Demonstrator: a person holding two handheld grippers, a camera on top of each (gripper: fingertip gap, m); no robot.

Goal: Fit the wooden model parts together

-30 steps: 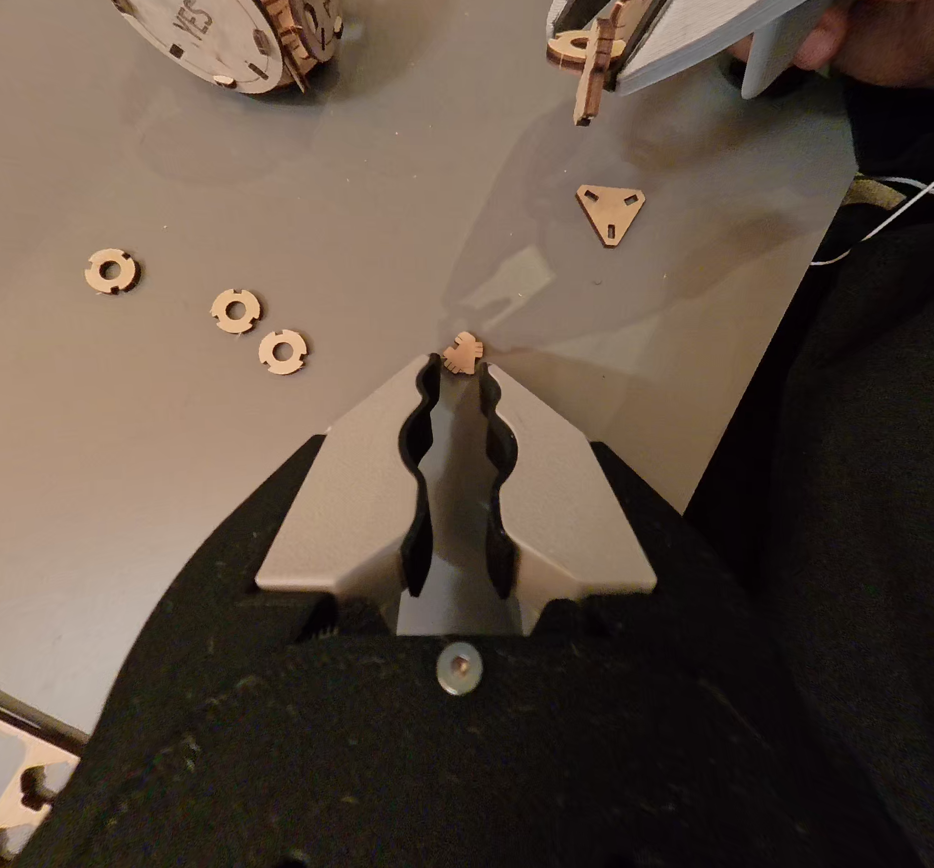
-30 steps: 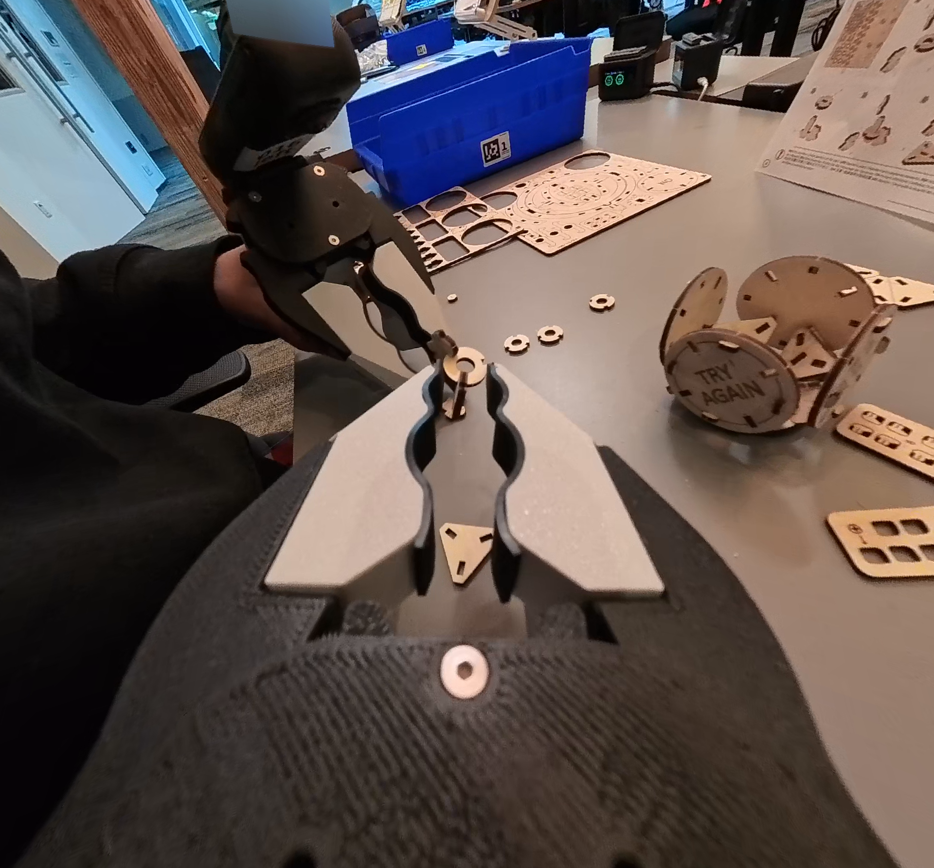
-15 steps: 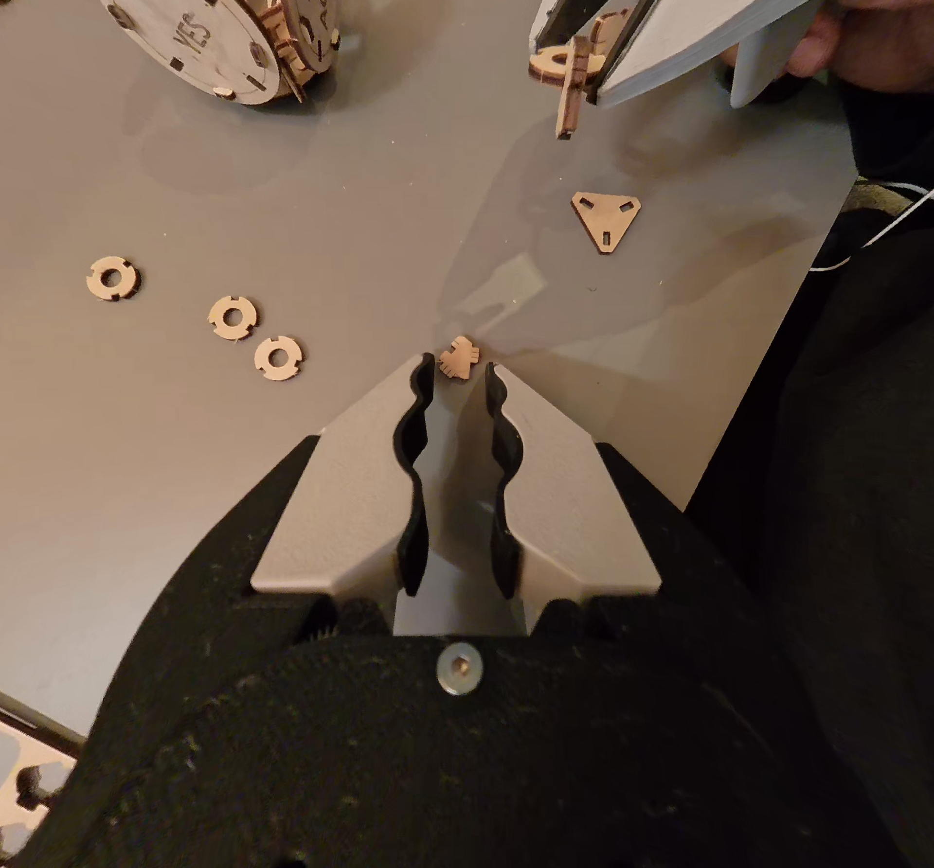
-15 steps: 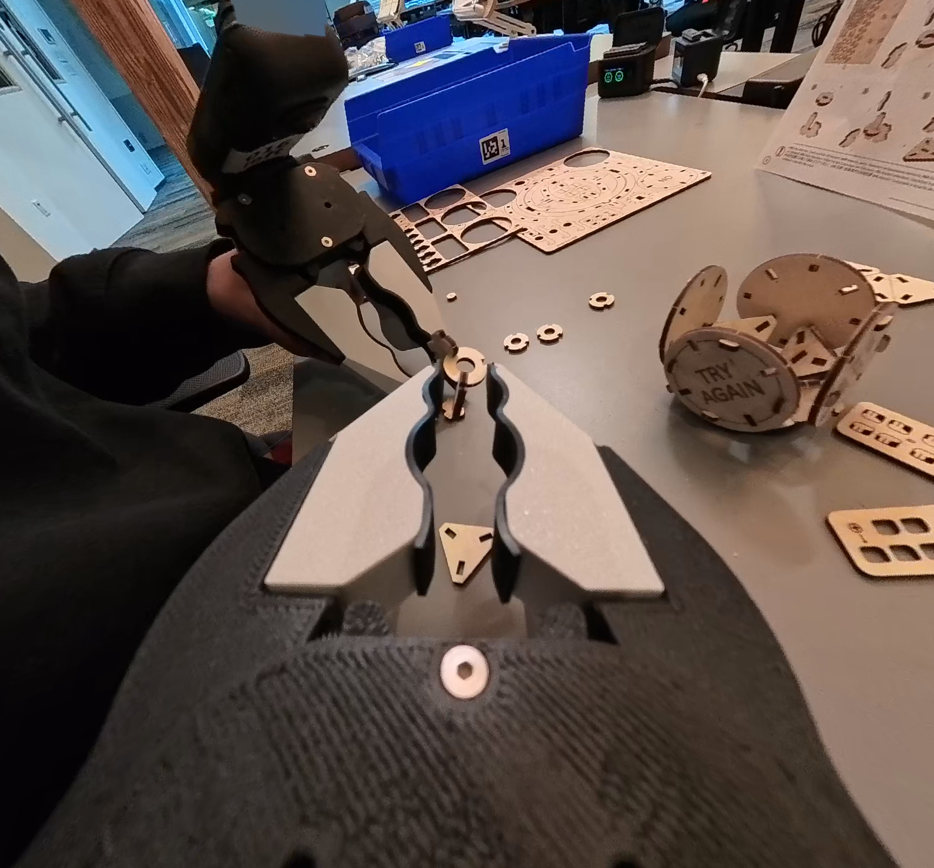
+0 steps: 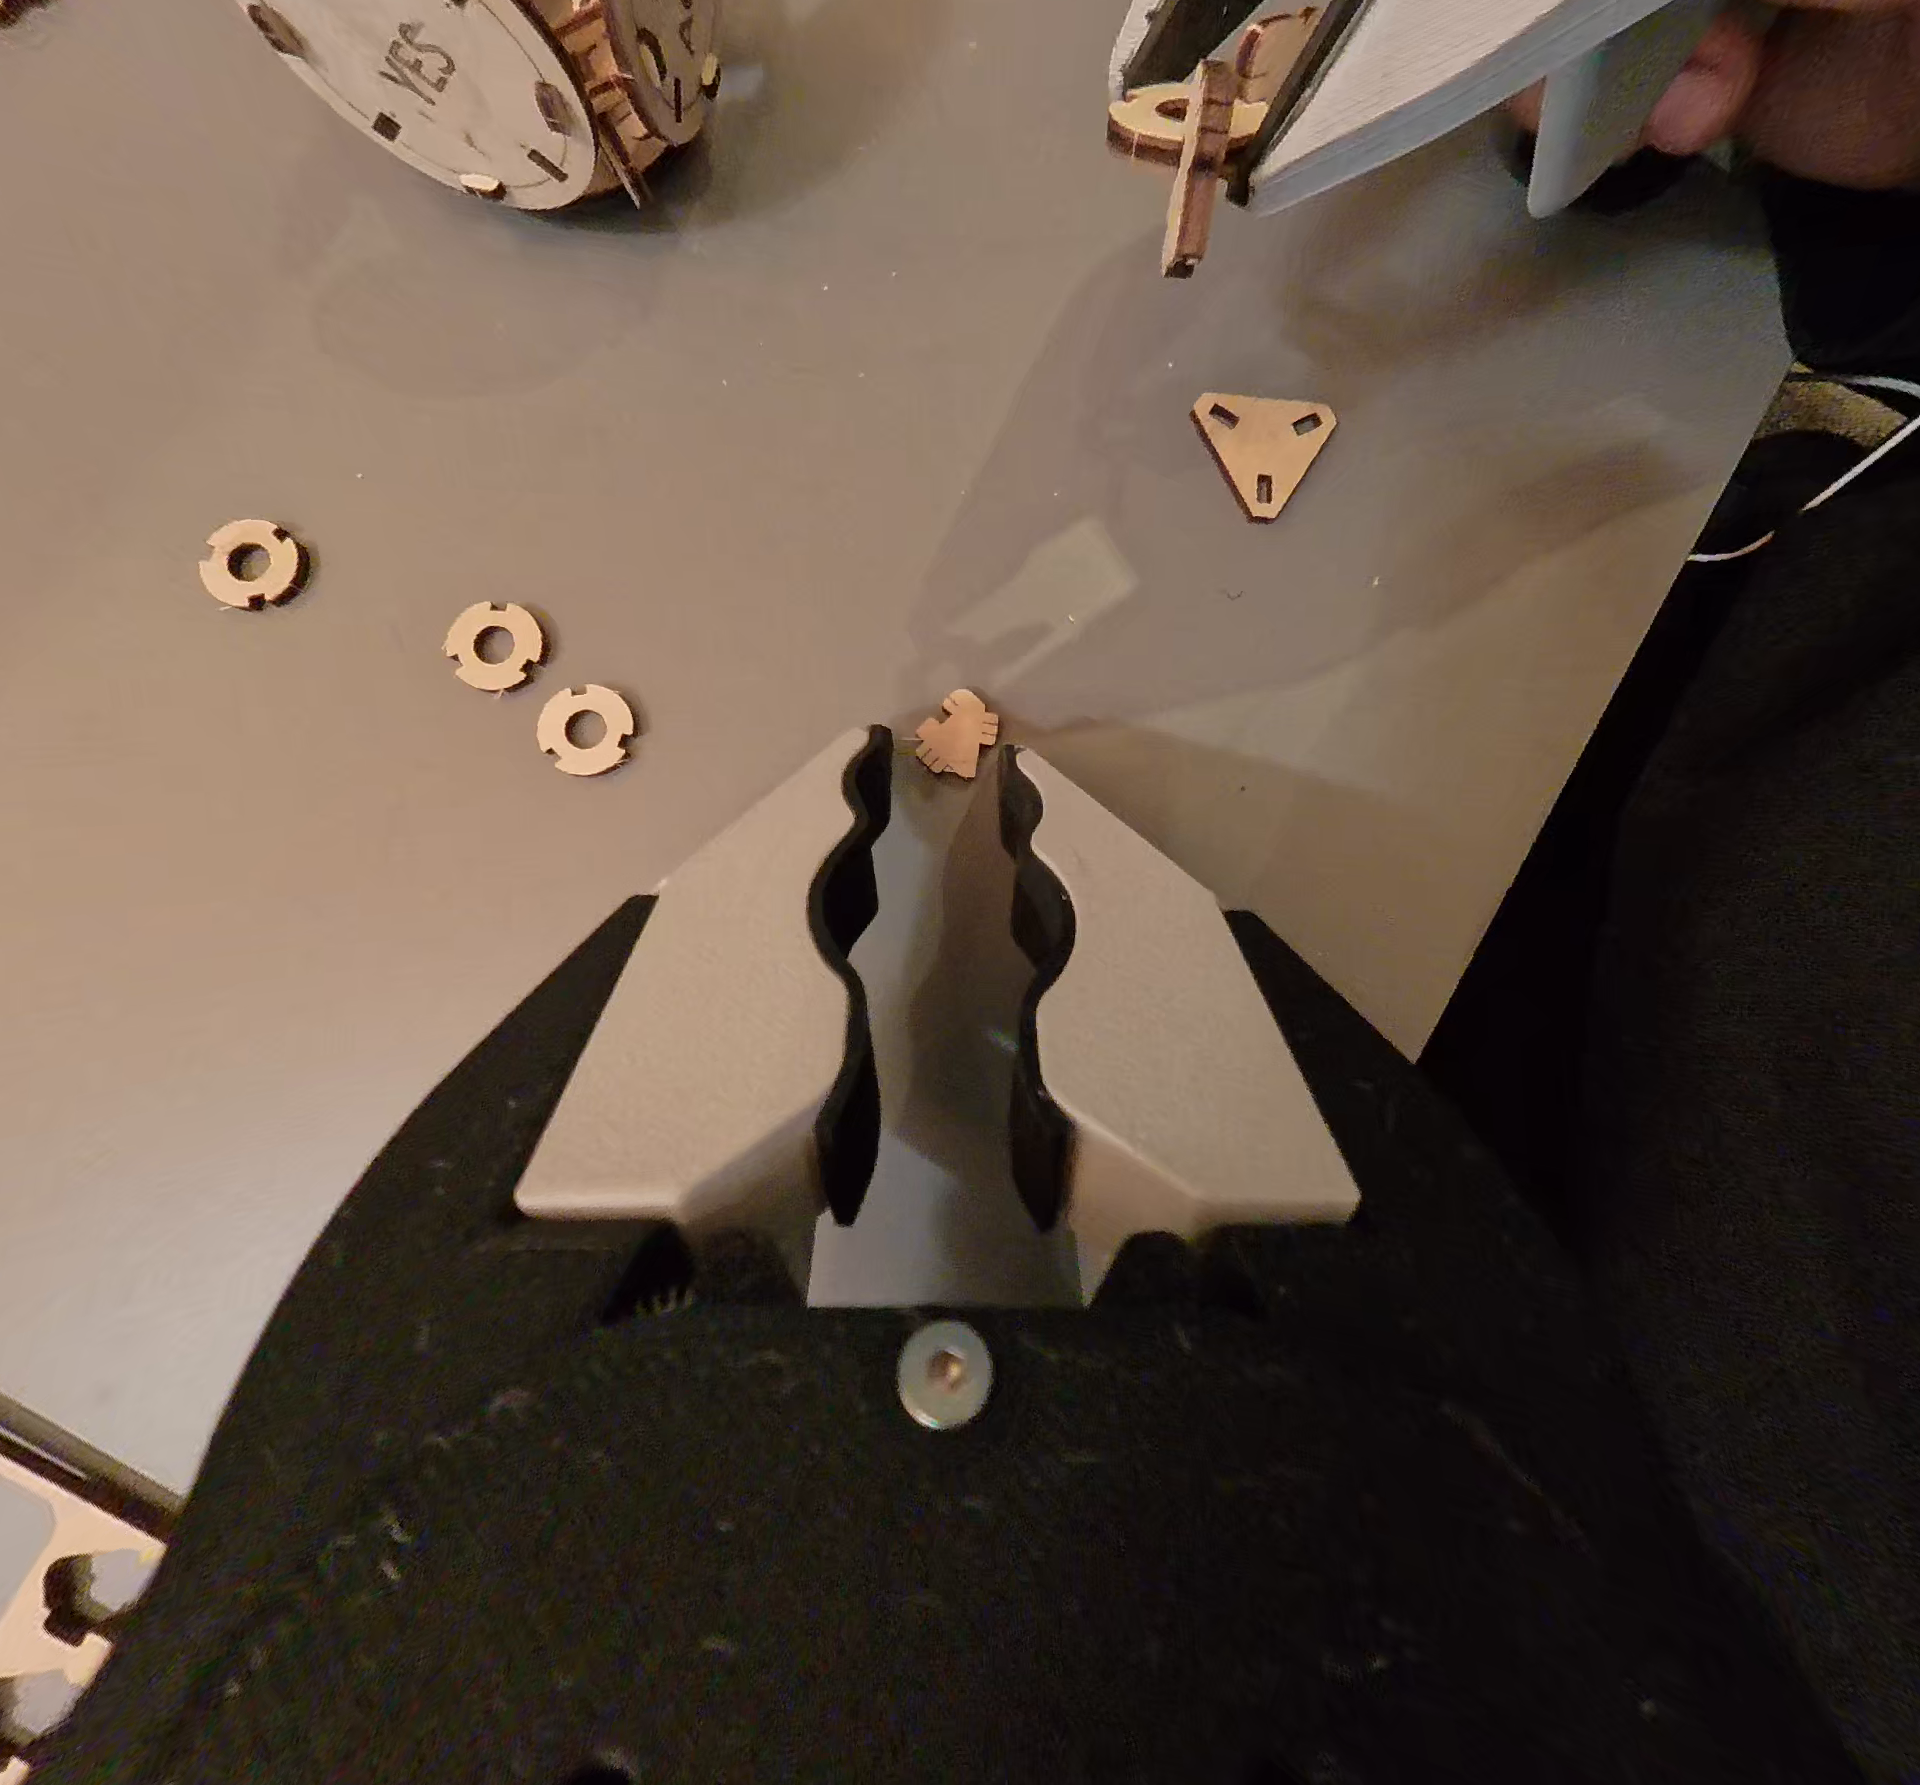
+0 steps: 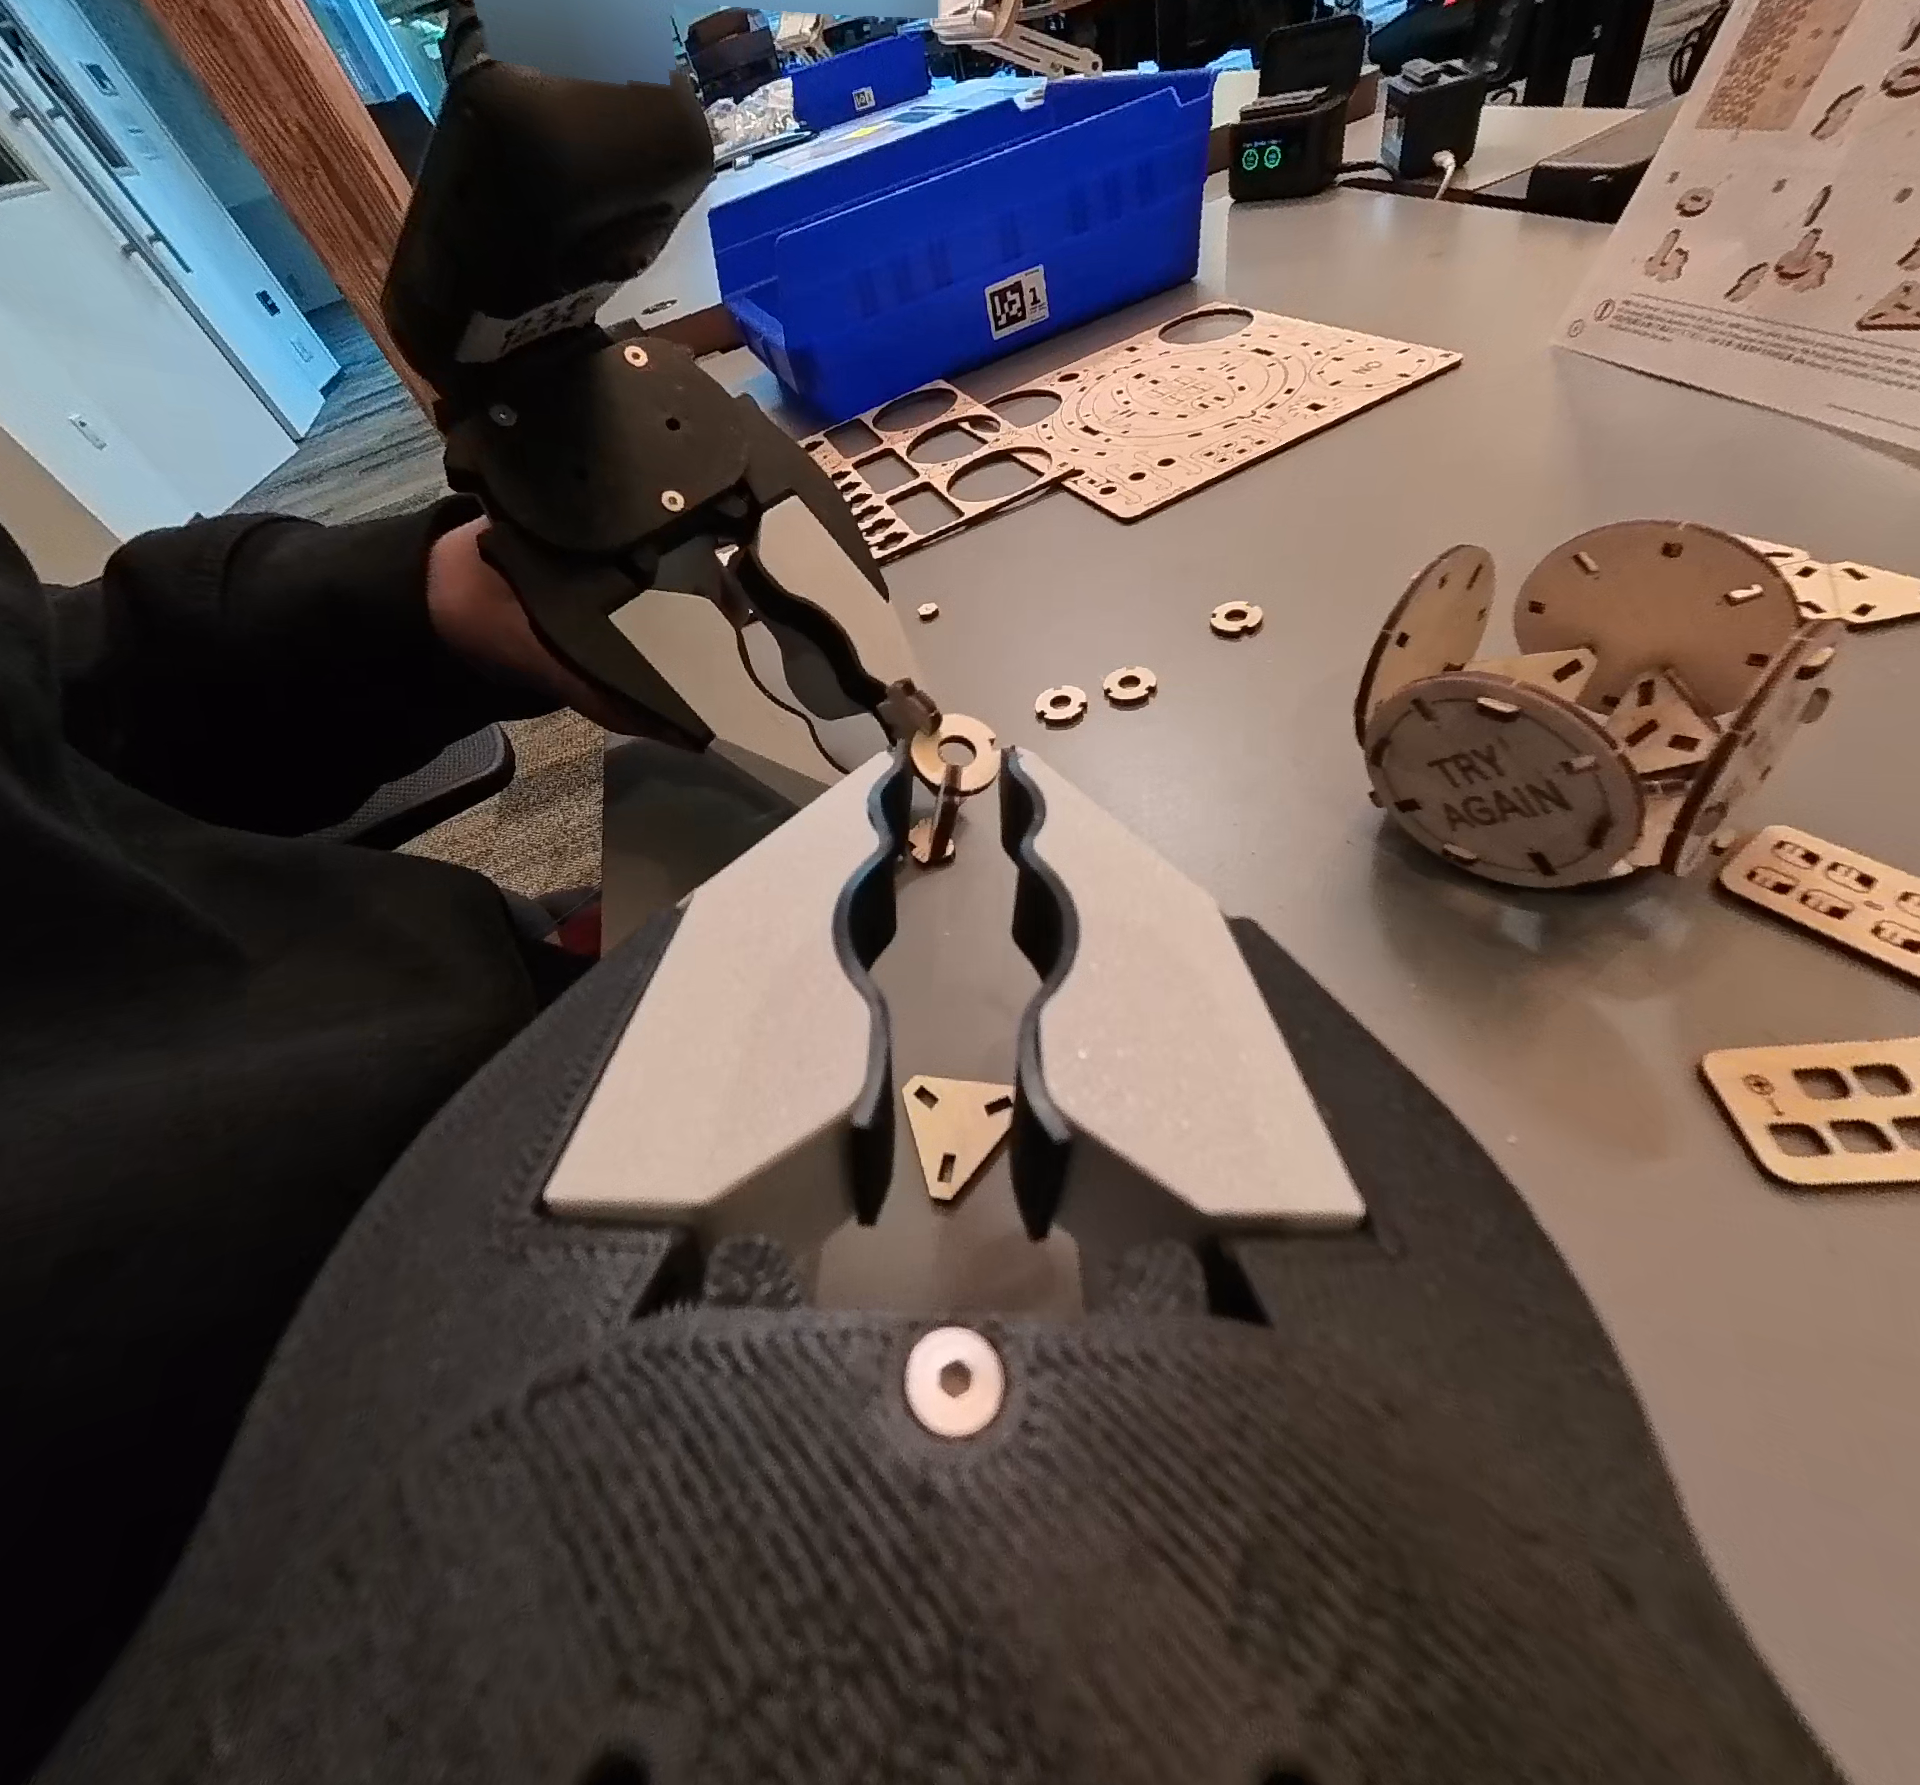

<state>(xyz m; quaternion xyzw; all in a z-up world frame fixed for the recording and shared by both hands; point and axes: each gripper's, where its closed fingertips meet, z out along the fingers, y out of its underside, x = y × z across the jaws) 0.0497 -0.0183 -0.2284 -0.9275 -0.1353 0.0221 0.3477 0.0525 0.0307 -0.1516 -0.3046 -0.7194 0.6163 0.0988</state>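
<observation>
My left gripper [image 5: 945, 743] is low over the grey table [image 5: 727, 385] and stands slightly open. A tiny notched wooden piece [image 5: 956, 746] sits between its fingertips, against the right pad, with a gap showing at the left pad. The right wrist view shows this gripper [image 6: 899, 696] too, with the small piece [image 6: 909, 701] at its tips. My right gripper [image 6: 951, 764] is shut on a wooden ring with a peg slotted through it [image 6: 954, 759] and holds it above the table. The right gripper [image 5: 1190, 125] and its ring [image 5: 1153, 114] also show in the left wrist view.
A wooden drum assembly [image 6: 1507, 779] stands to the right. Three loose notched rings [image 5: 494, 644] and a triangular plate [image 5: 1262, 452] lie on the table. A blue bin [image 6: 966, 218], a cut-out wooden sheet [image 6: 1143, 405] and an instruction sheet [image 6: 1766, 125] are at the back. The table edge [image 5: 1610, 696] is close. The grippers' ends are close to 9 cm from one another. Between my left fingertips and the triangular plate [image 5: 1262, 452] there is roughly 8 cm. The right camera catches it too, in the right wrist view [image 6: 950, 1114].
My left jaws have opened a little wider around the small piece, which has stayed in place. My right gripper has kept its hold on the ring and peg and barely moved.
</observation>
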